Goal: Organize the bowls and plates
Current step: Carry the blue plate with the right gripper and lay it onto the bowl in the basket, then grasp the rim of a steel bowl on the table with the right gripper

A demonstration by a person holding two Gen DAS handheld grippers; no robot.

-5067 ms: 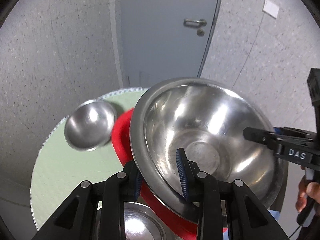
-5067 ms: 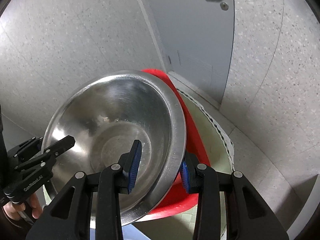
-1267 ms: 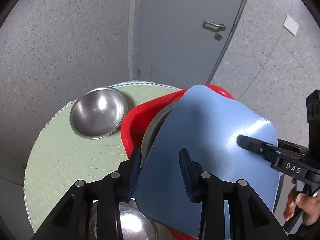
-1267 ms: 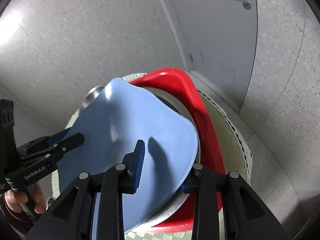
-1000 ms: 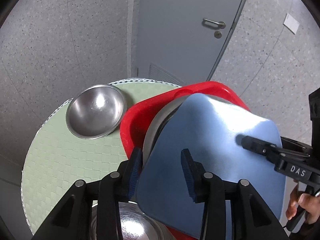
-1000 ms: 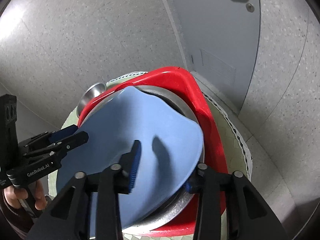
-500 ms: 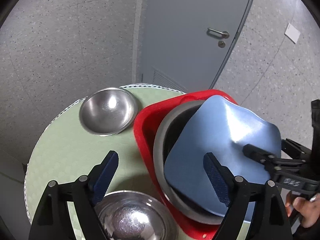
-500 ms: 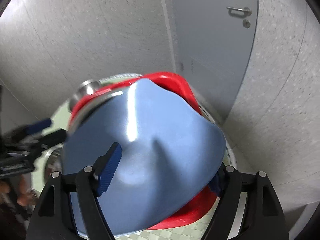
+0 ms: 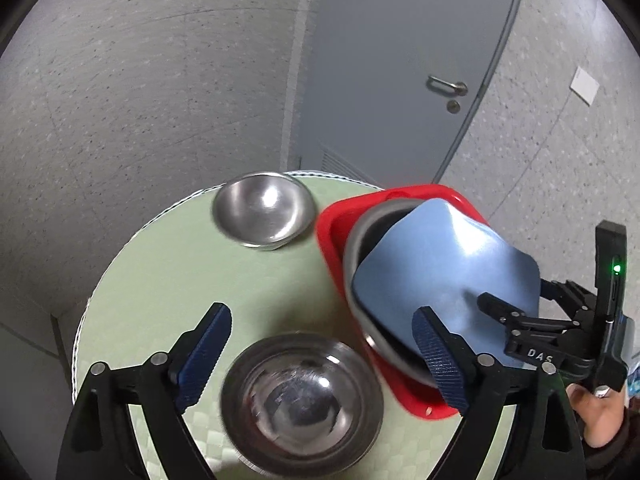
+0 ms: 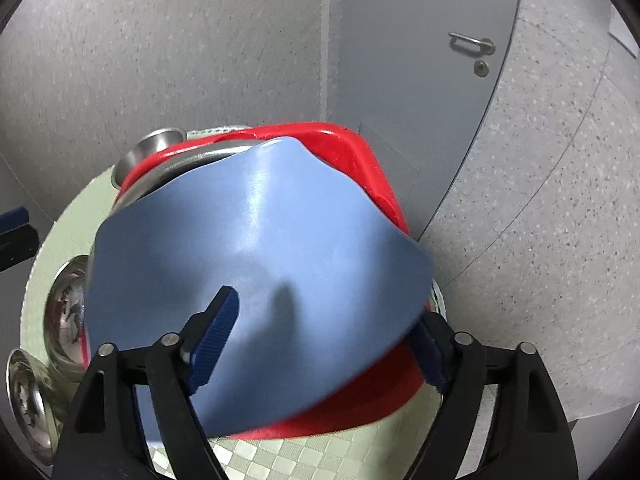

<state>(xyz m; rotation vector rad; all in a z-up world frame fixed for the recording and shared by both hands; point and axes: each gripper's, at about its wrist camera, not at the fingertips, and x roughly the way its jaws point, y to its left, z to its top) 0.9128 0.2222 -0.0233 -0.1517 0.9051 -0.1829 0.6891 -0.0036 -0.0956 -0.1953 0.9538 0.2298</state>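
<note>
My two grippers, left gripper (image 9: 322, 354) and right gripper (image 10: 328, 344), have jaws spread; blue plate (image 9: 444, 276) sits right-centre in the red tub (image 9: 332, 236); next I'd take the bottom-centre steel bowl (image 9: 300, 400).

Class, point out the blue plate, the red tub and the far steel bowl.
blue plate (image 9: 444, 264), left wrist view, upper face.
red tub (image 9: 330, 236), left wrist view, left rim.
far steel bowl (image 9: 262, 210), left wrist view, inside.

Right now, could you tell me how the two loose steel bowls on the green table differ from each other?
The far steel bowl sits at the table's back edge, beside the red bin; the near steel bowl lies close to the camera, between the open left gripper's fingers in this view. The far bowl looks smaller, though fisheye distance exaggerates that. Its inside shows a soft sheen; the near bowl's shows darker mirrored reflections. Both are round, upright and empty.
</note>
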